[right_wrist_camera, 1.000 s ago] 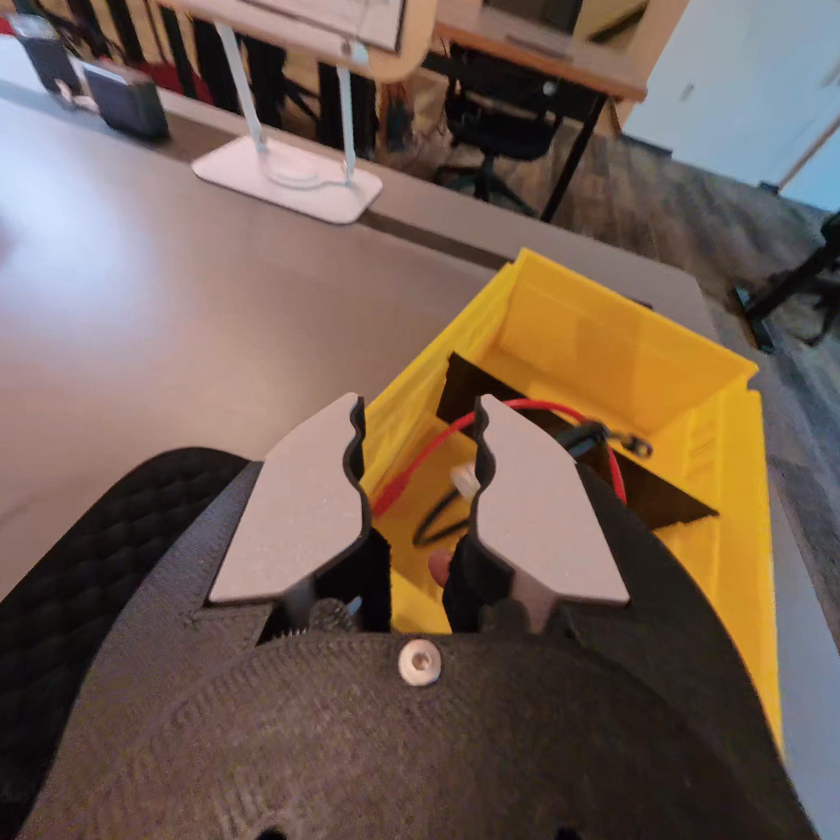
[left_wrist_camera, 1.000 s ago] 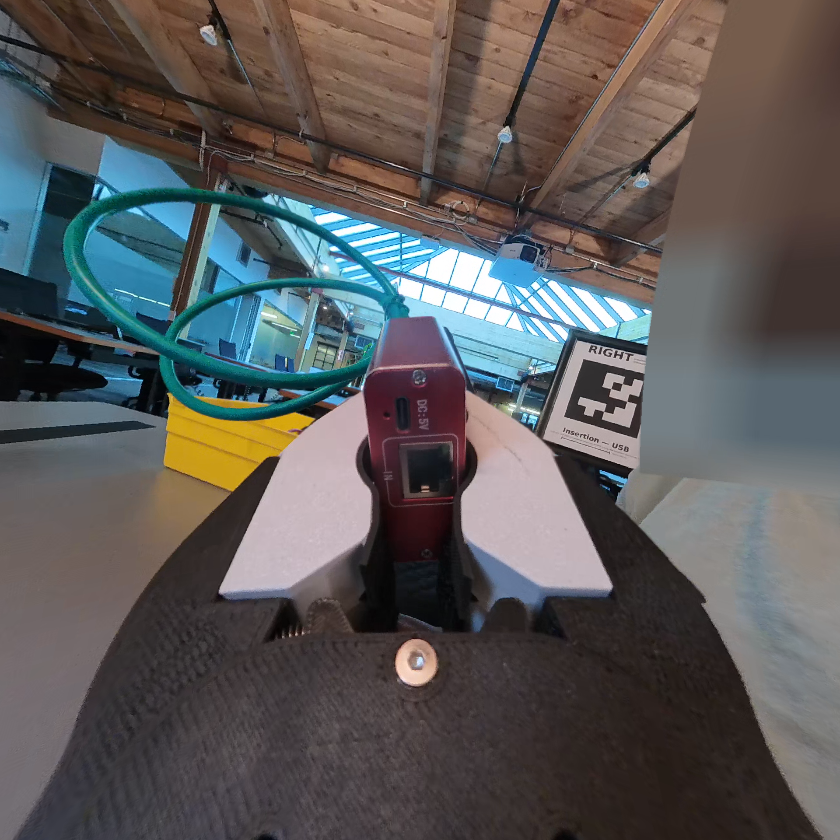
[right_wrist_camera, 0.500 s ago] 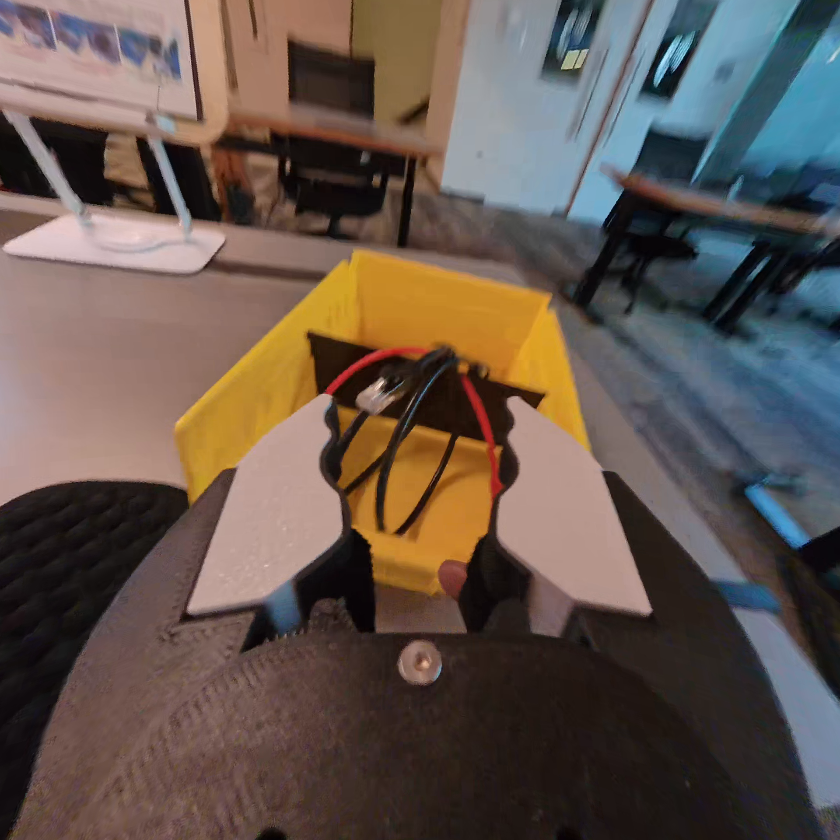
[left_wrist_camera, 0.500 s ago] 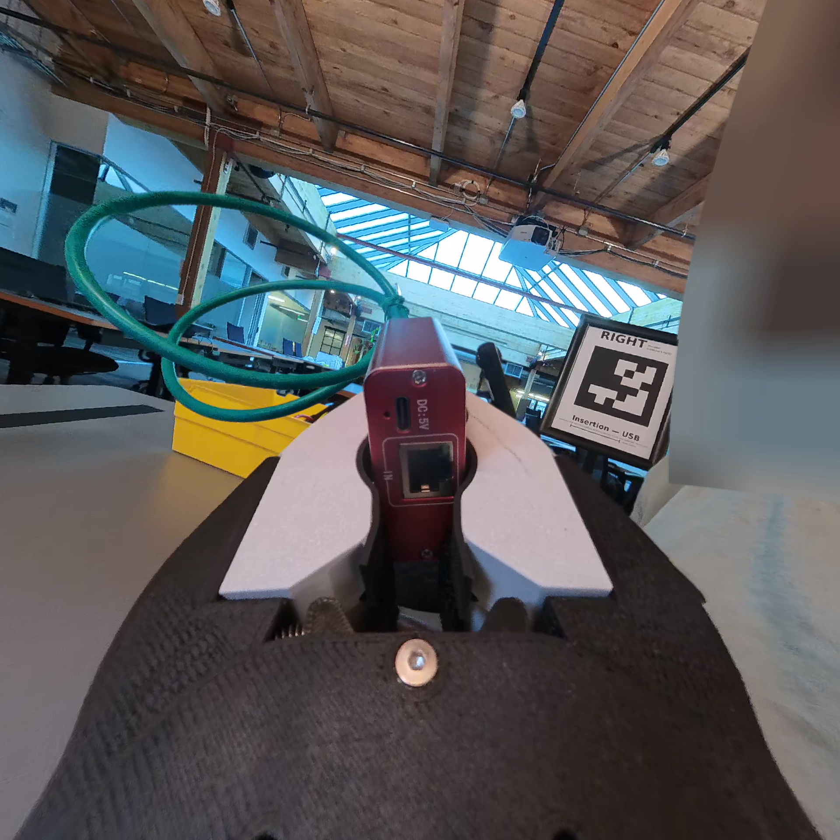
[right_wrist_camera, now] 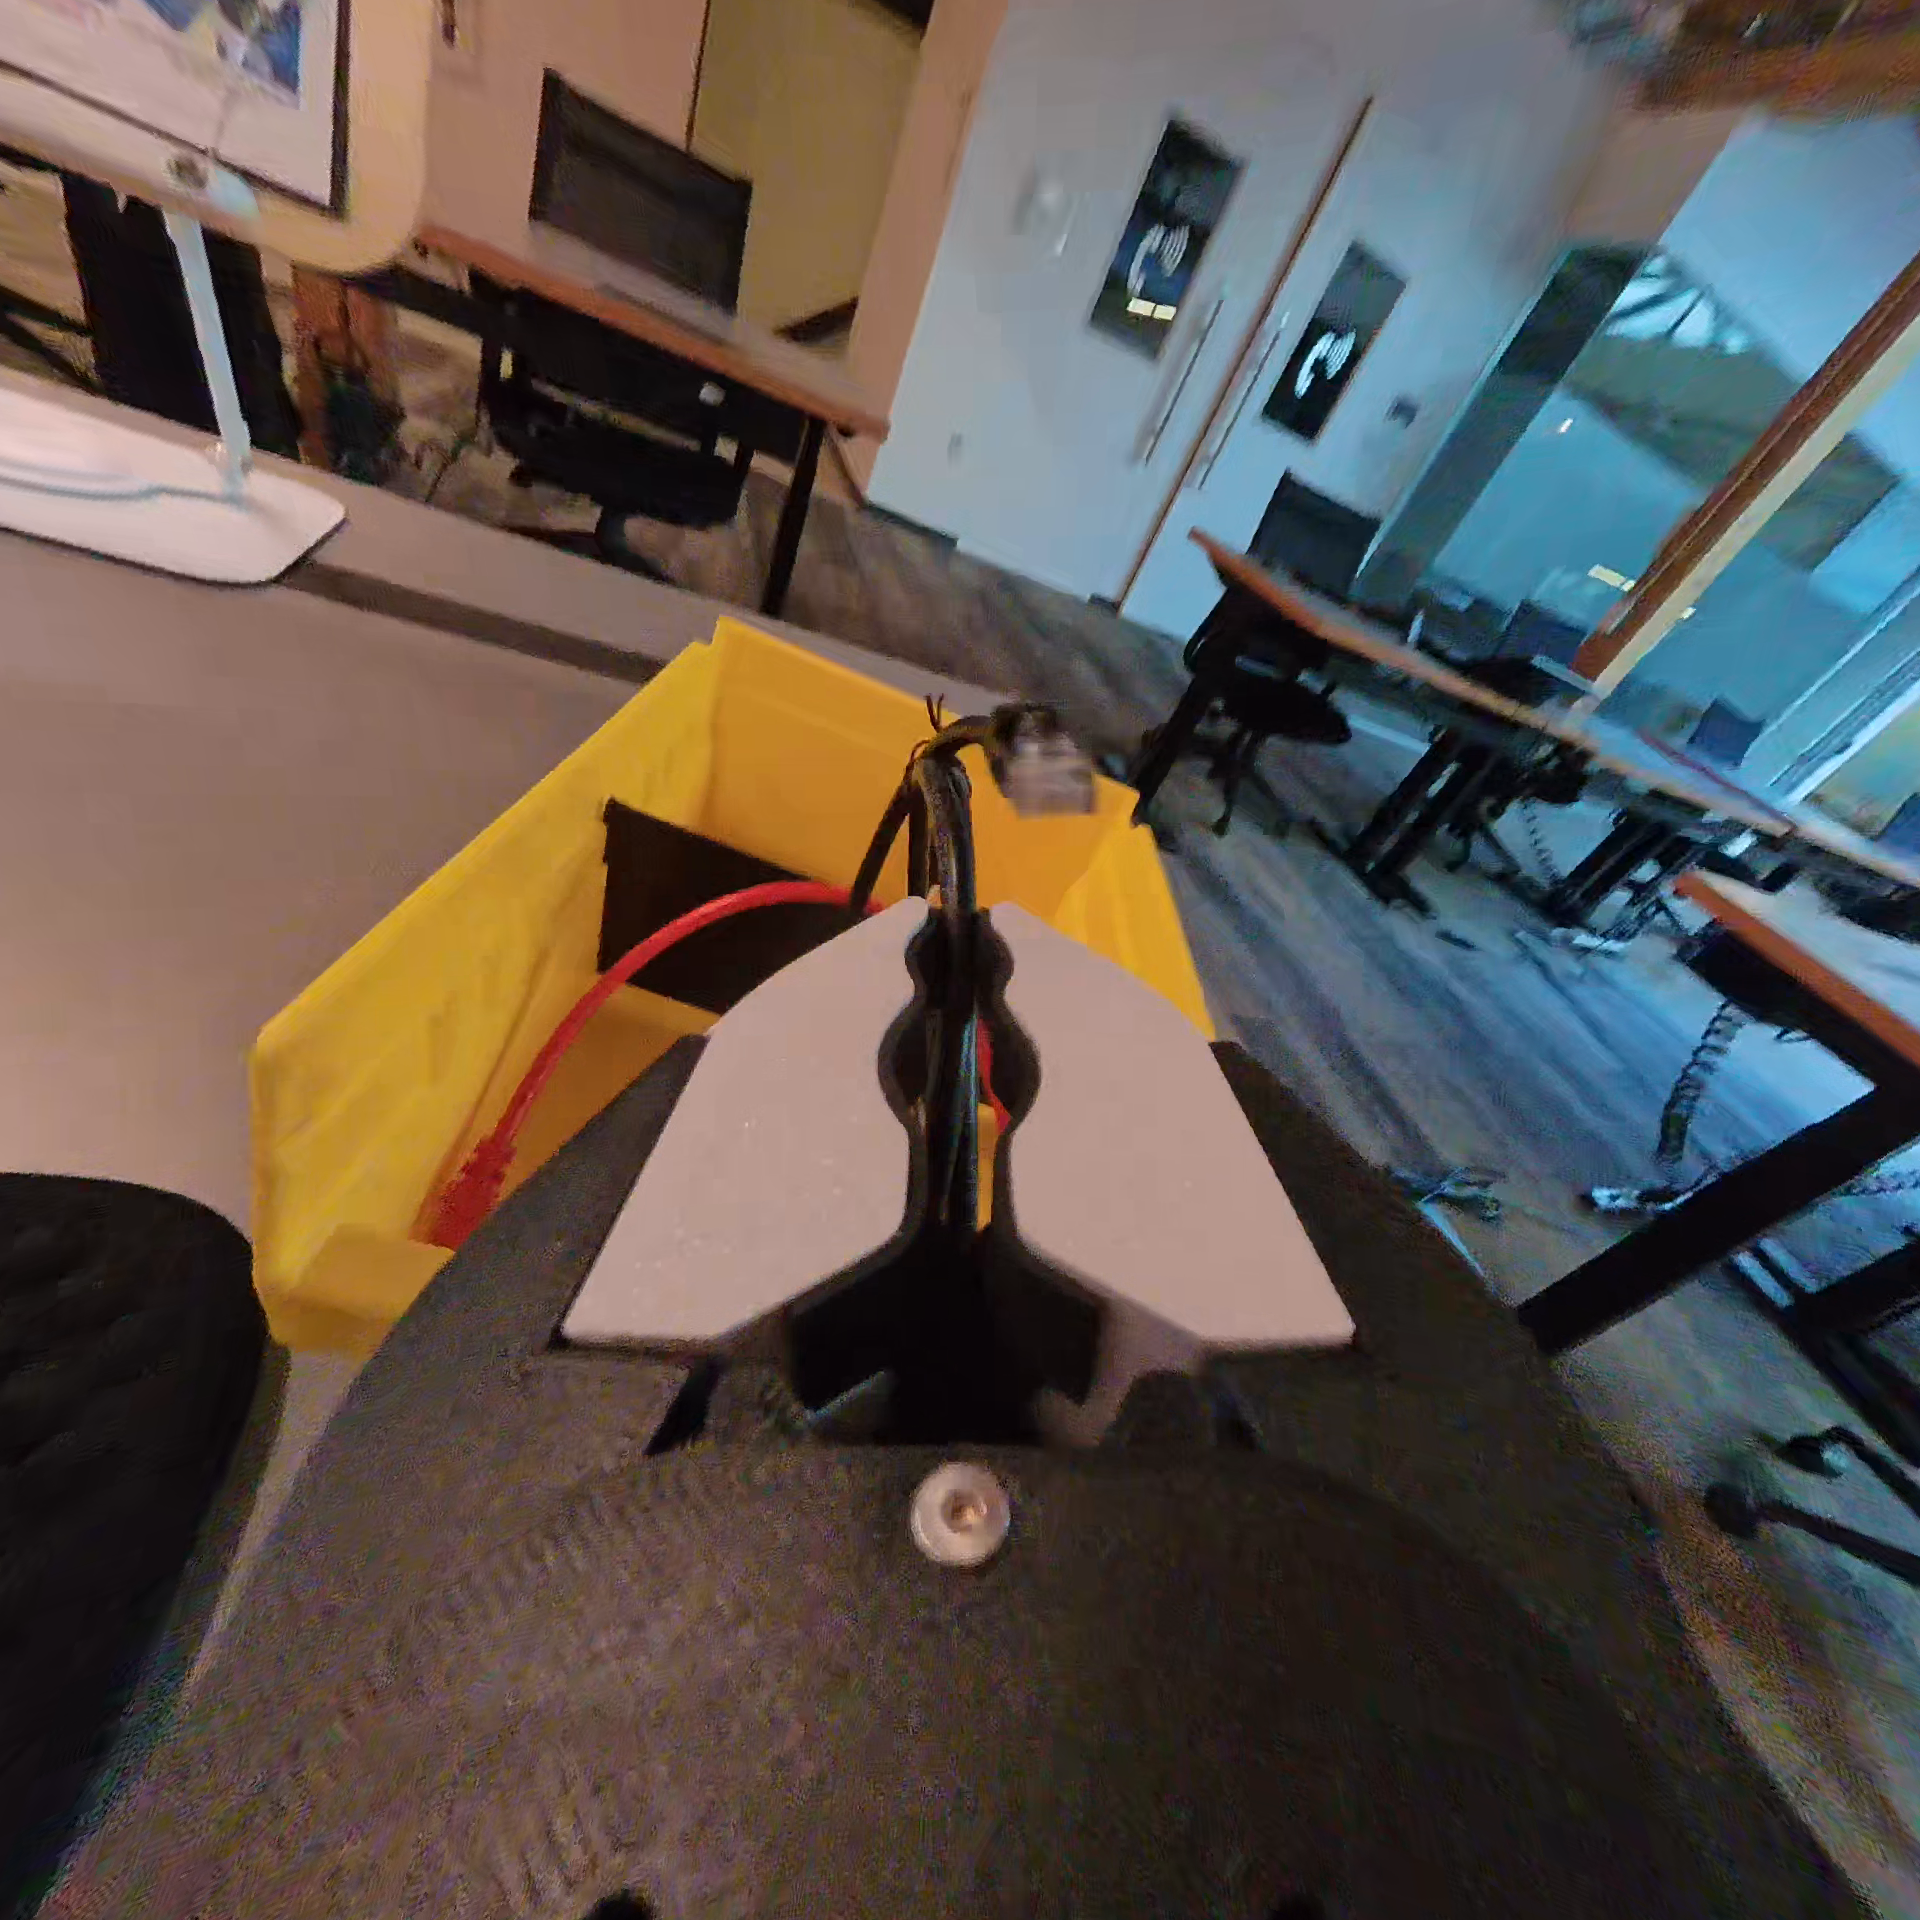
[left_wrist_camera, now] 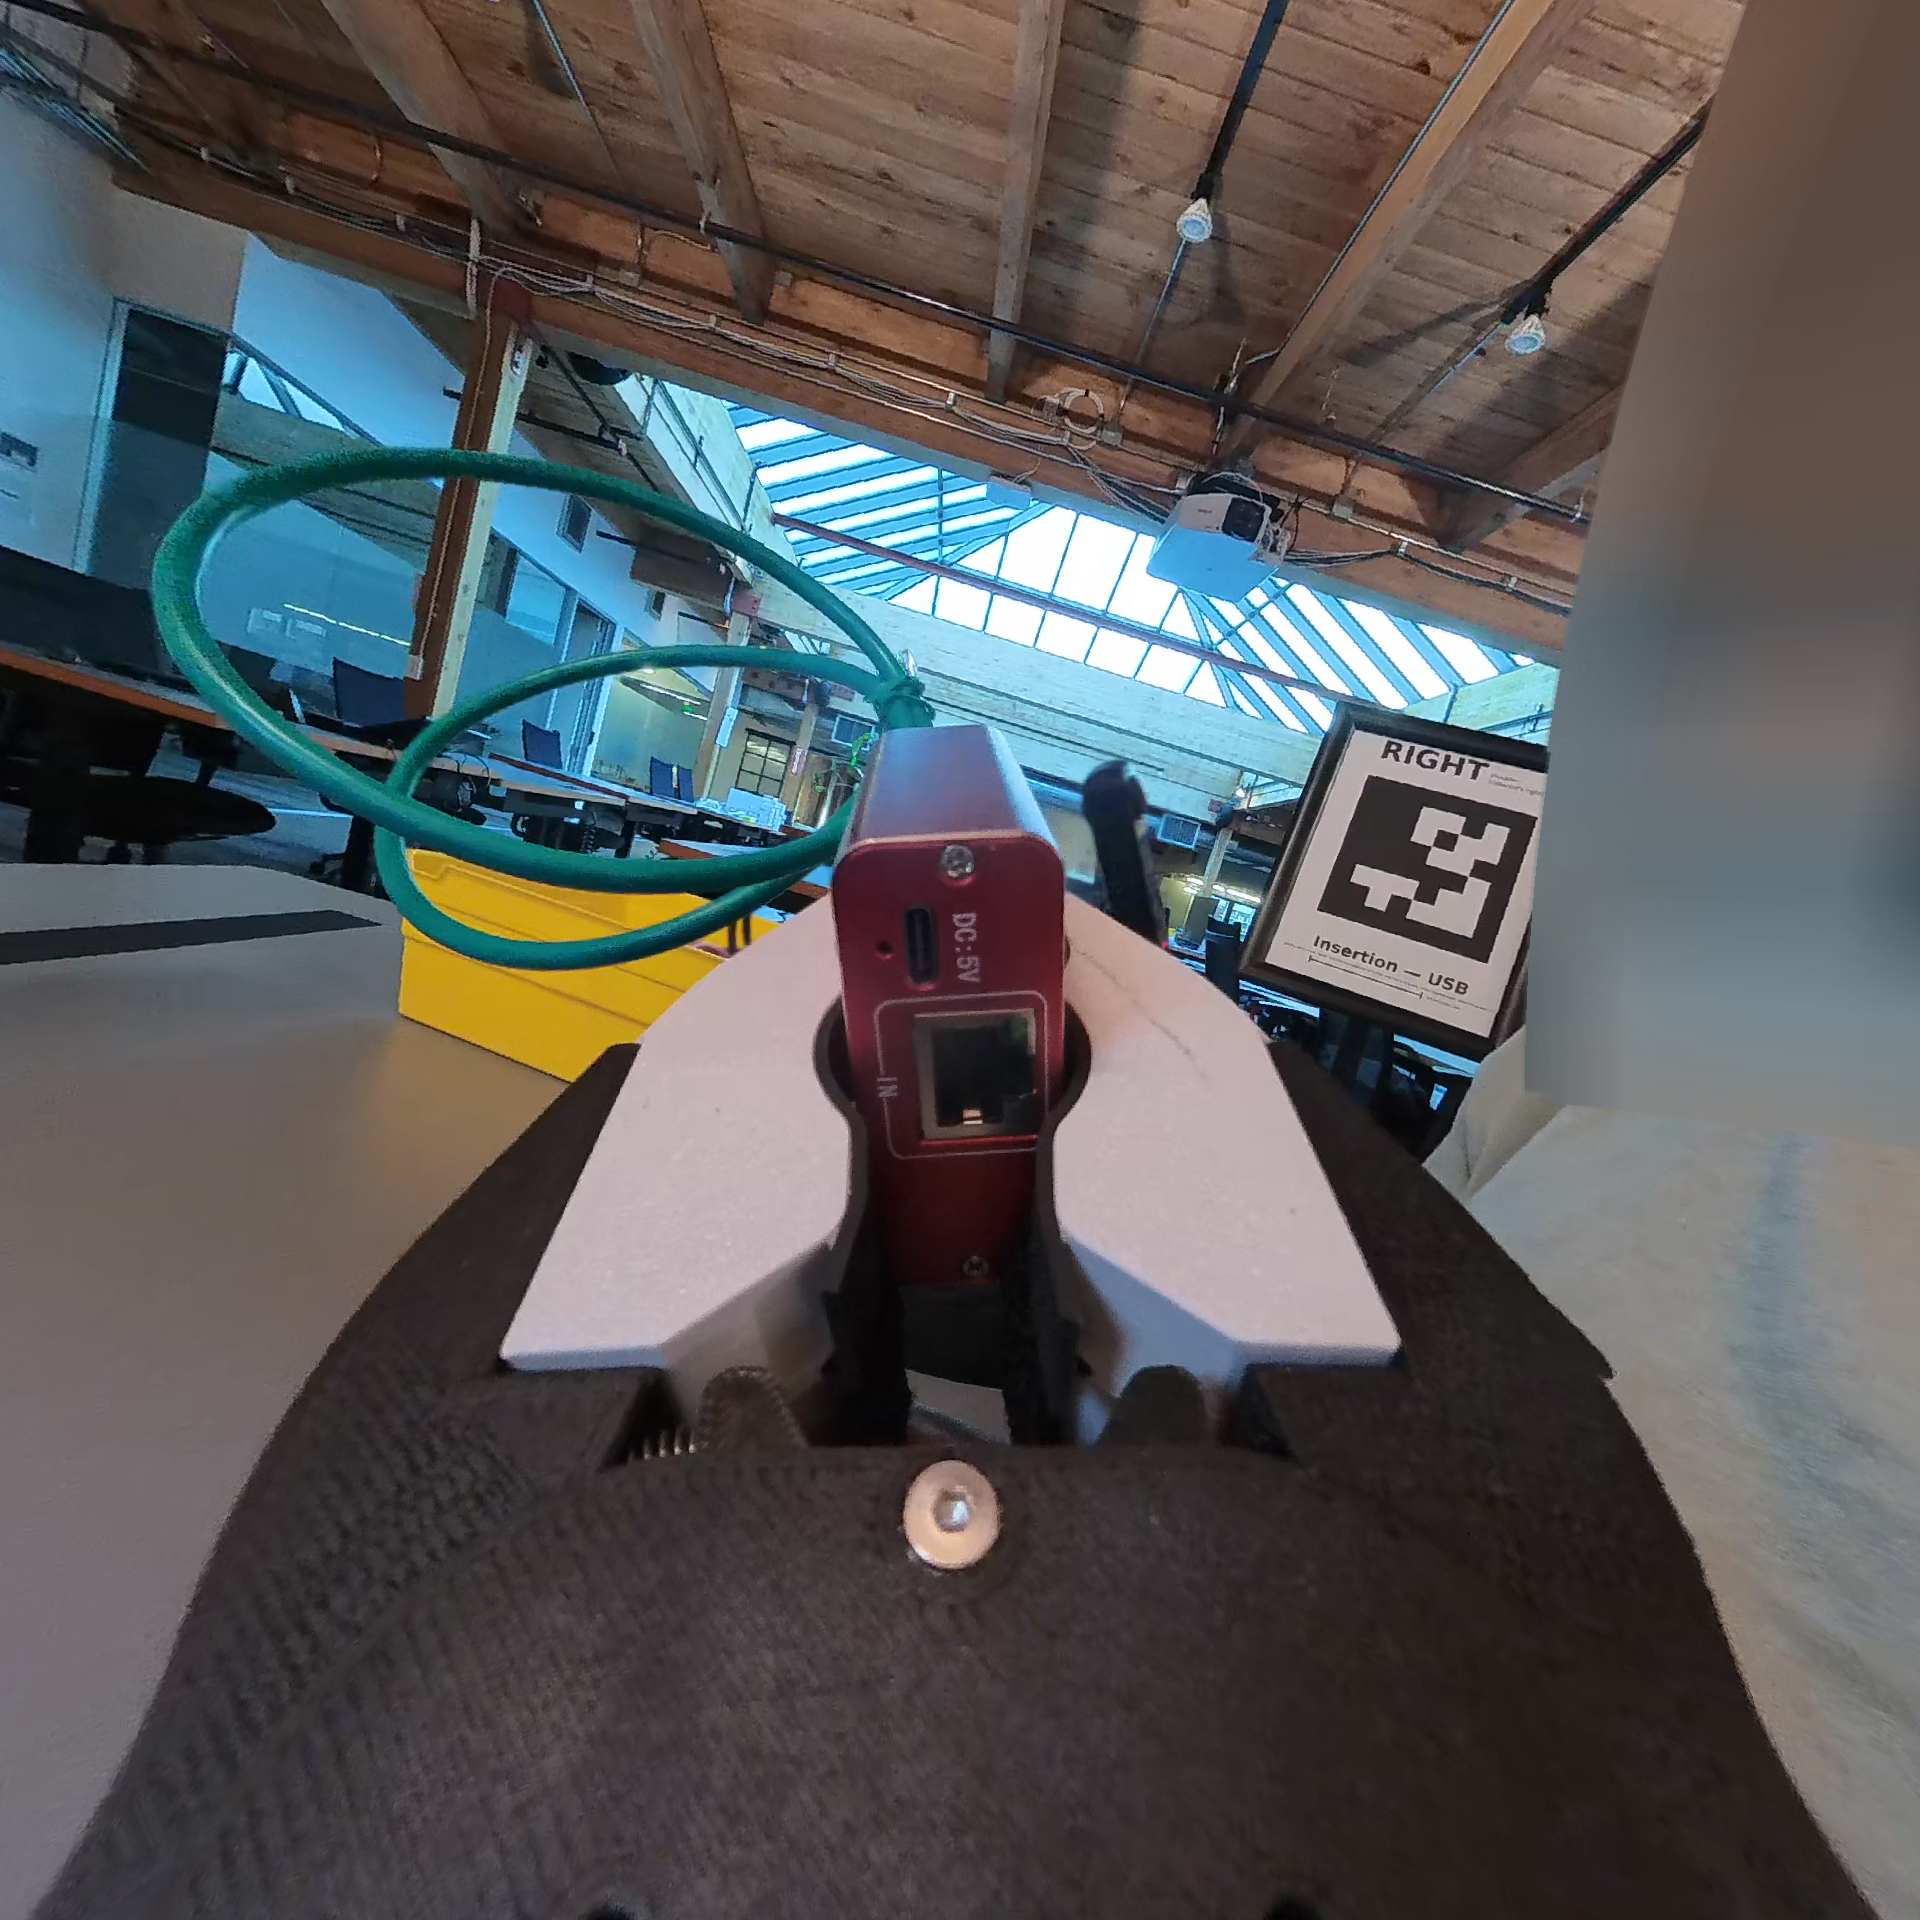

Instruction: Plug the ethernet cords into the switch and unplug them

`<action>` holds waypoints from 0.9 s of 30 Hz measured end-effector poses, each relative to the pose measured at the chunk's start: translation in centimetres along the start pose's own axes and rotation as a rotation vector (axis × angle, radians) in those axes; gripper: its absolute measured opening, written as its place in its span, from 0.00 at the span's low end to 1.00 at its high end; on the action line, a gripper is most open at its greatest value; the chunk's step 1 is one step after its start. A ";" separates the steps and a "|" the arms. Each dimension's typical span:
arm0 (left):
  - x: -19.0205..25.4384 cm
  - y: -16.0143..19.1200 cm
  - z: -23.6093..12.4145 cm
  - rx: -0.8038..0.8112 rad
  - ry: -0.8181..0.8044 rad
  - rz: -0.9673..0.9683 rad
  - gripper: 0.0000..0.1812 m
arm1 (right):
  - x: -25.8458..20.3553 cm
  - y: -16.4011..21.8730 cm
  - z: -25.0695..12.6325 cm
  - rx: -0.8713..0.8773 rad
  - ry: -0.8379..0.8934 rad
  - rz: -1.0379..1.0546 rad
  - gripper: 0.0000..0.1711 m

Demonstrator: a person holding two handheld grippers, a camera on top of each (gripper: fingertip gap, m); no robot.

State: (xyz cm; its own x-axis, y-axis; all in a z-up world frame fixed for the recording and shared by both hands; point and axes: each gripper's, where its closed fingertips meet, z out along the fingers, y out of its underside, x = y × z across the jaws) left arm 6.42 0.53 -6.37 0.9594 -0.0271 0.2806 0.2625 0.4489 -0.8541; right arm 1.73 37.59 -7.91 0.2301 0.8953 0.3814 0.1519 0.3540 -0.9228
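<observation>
My left gripper (left_wrist_camera: 951, 940) is shut on a small red switch (left_wrist_camera: 951, 997), held upright with an empty network port facing the camera. A green ethernet cord (left_wrist_camera: 312, 748) is plugged into the switch's far end and loops to the left. My right gripper (right_wrist_camera: 956, 914) is shut on a bundled black ethernet cord (right_wrist_camera: 945, 831), lifted above a yellow bin (right_wrist_camera: 436, 1029). The cord's clear plug (right_wrist_camera: 1044, 774) sticks up past the fingertips. A red ethernet cord (right_wrist_camera: 582, 1039) lies in the bin.
The yellow bin (left_wrist_camera: 520, 966) stands on the grey table (left_wrist_camera: 187, 1143) ahead and left of the switch. A framed marker sign (left_wrist_camera: 1403, 883) stands at the right. A black divider (right_wrist_camera: 686, 904) sits inside the bin. A white lamp base (right_wrist_camera: 135, 499) rests at the table's far left. Some 40 centimeters of space lies between my two pairs of fingers.
My right gripper has closed on the black cord and lifted it out of the bin. The left gripper holds the switch as before, shifted only slightly.
</observation>
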 end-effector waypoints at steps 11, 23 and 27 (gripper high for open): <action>0.1 0.2 0.1 -0.013 -0.003 0.018 0.16 | -0.3 -2.1 -1.2 0.262 -0.333 0.301 0.03; 0.1 0.4 0.1 -0.021 -0.003 0.019 0.16 | 1.5 5.9 3.9 -0.218 -0.095 0.199 0.27; 0.0 0.5 0.2 -0.028 -0.010 0.021 0.16 | -1.4 4.0 2.9 -0.156 -0.219 0.212 0.24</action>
State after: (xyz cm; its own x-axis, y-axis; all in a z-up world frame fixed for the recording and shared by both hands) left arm 6.51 0.89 -6.69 0.9638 -0.0086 0.2664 0.2447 0.4241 -0.8719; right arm -0.73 38.54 -12.26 0.0631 0.9873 0.1458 0.2718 0.1235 -0.9544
